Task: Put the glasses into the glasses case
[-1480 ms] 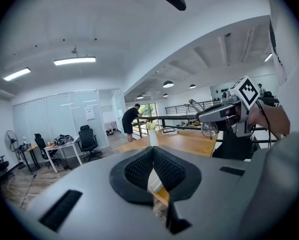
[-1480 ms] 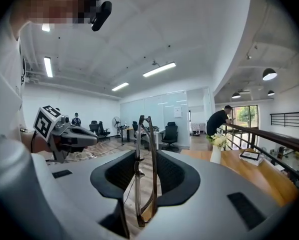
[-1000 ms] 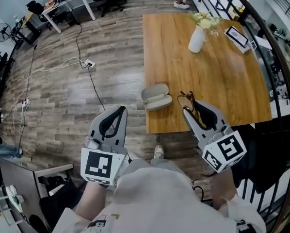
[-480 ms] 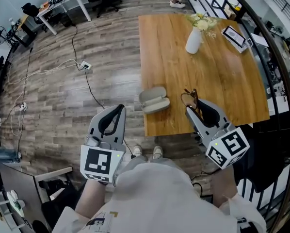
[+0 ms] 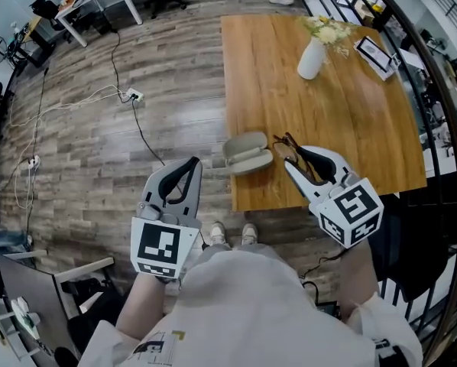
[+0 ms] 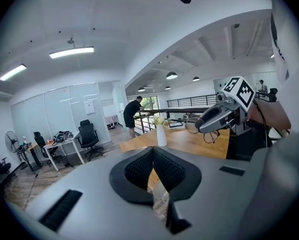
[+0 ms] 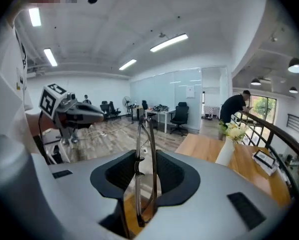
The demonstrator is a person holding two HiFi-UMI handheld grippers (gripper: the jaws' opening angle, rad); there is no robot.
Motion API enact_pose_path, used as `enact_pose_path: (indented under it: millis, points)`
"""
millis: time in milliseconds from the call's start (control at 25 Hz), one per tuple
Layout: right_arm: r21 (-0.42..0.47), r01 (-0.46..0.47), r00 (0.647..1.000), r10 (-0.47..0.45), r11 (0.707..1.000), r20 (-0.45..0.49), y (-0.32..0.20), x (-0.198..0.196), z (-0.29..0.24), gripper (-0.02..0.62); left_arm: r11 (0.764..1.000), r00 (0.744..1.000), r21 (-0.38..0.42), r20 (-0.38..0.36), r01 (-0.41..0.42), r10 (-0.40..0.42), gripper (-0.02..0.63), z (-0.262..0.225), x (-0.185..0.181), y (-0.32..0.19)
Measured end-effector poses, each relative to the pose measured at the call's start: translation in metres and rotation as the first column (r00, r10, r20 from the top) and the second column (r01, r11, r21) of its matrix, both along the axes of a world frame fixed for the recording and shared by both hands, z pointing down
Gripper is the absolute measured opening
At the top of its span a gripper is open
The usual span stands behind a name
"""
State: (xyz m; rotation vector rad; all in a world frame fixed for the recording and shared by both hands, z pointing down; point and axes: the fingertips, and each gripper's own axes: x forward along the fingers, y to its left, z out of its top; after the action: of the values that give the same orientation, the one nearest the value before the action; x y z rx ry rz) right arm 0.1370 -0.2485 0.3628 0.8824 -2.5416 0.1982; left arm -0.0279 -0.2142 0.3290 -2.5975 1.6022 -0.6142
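The grey glasses case (image 5: 246, 153) lies open on the near left corner of the wooden table (image 5: 343, 113). My right gripper (image 5: 297, 157) hovers just right of it, shut on the dark-framed glasses (image 5: 287, 148). In the right gripper view the glasses (image 7: 145, 149) stand upright, pinched between the pads of the right gripper (image 7: 144, 160). My left gripper (image 5: 189, 164) hangs over the floor, left of the table and short of the case, shut and empty. The left gripper view shows its pads (image 6: 153, 151) meeting, with the right gripper (image 6: 214, 118) and the hanging glasses (image 6: 209, 135) beyond.
A white vase (image 5: 311, 58) with flowers and a small framed tablet (image 5: 374, 58) stand at the table's far side. Cables and a power strip (image 5: 134, 95) lie on the wood floor to the left. A dark railing (image 5: 435, 105) runs along the right. A person (image 6: 132, 115) leans on it far off.
My right gripper has carried the glasses left and a little down, closer to the open case. The left gripper has drifted slightly towards the table. Both grips are unchanged.
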Motion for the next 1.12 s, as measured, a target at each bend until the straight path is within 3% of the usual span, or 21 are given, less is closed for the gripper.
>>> enact_pose_path:
  millis: [320,400,560,840,1120]
  points:
    - [-0.067,0.165,0.958,-0.176,0.984,-0.228,-0.022,-0.046,0.071,0.144,0.996,1.000,-0.089,0.011,0.016,-0.015,0.017,0.050,-0.020,-0.014]
    - [-0.055,0.198,0.930,-0.205,0.979,-0.305,-0.033,-0.054,0.088,0.144,0.992,1.000,-0.120,0.003,0.030,-0.030,0.017,0.065,-0.027,-0.021]
    - [-0.053,0.276,0.843,-0.269,0.960,-0.467,-0.048,-0.063,0.128,0.144,0.981,0.999,-0.189,-0.012,0.041,-0.044,0.017,0.097,-0.033,-0.030]
    - [-0.198,0.377,0.776,-0.425,0.905,-0.467,-0.058,-0.088,0.197,0.144,0.953,0.998,-0.300,-0.026,0.041,-0.051,0.017,0.151,-0.043,-0.045]
    - [-0.326,0.467,0.667,-0.569,0.822,-0.481,-0.057,-0.098,0.254,0.144,0.920,0.997,-0.390,-0.043,0.036,-0.057,0.017,0.197,-0.047,-0.049]
